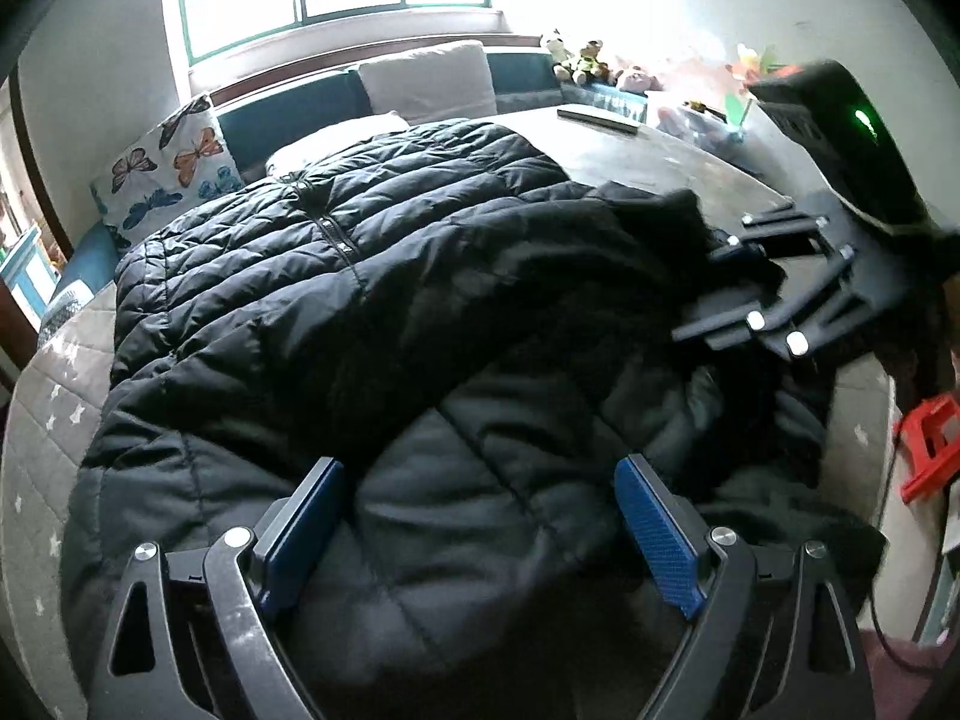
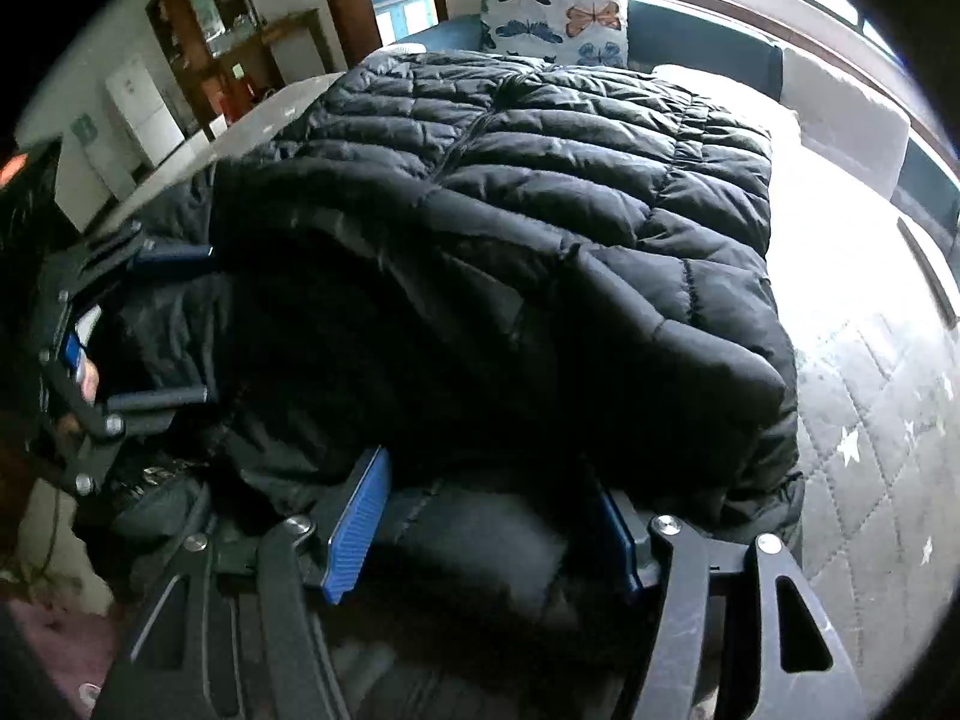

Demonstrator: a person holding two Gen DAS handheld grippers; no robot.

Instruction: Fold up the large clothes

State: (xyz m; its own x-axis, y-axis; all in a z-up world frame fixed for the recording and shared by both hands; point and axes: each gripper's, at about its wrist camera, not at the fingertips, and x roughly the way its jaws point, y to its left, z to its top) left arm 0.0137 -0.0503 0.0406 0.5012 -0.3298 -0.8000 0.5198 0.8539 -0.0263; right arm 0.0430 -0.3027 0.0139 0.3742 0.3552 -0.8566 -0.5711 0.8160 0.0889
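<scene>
A large black quilted down jacket (image 1: pixel 336 276) lies spread over the bed, with one part folded back over its body; it also fills the right wrist view (image 2: pixel 570 198). My left gripper (image 1: pixel 480 534) is open, its blue pads apart, just above the near part of the jacket. My right gripper (image 2: pixel 486 522) is open over the jacket's near edge, with fabric lying between its jaws; it also shows in the left wrist view (image 1: pixel 741 282) at the jacket's right side. My left gripper also shows in the right wrist view (image 2: pixel 180 324) at the left.
The bed has a grey quilted cover with white stars (image 1: pixel 54 396). A butterfly pillow (image 1: pixel 168 174) and a white pillow (image 1: pixel 426 81) lie at the head under the window. A red stool (image 1: pixel 930 444) stands on the floor at the right. A wooden cabinet (image 2: pixel 228 42) stands at the far left.
</scene>
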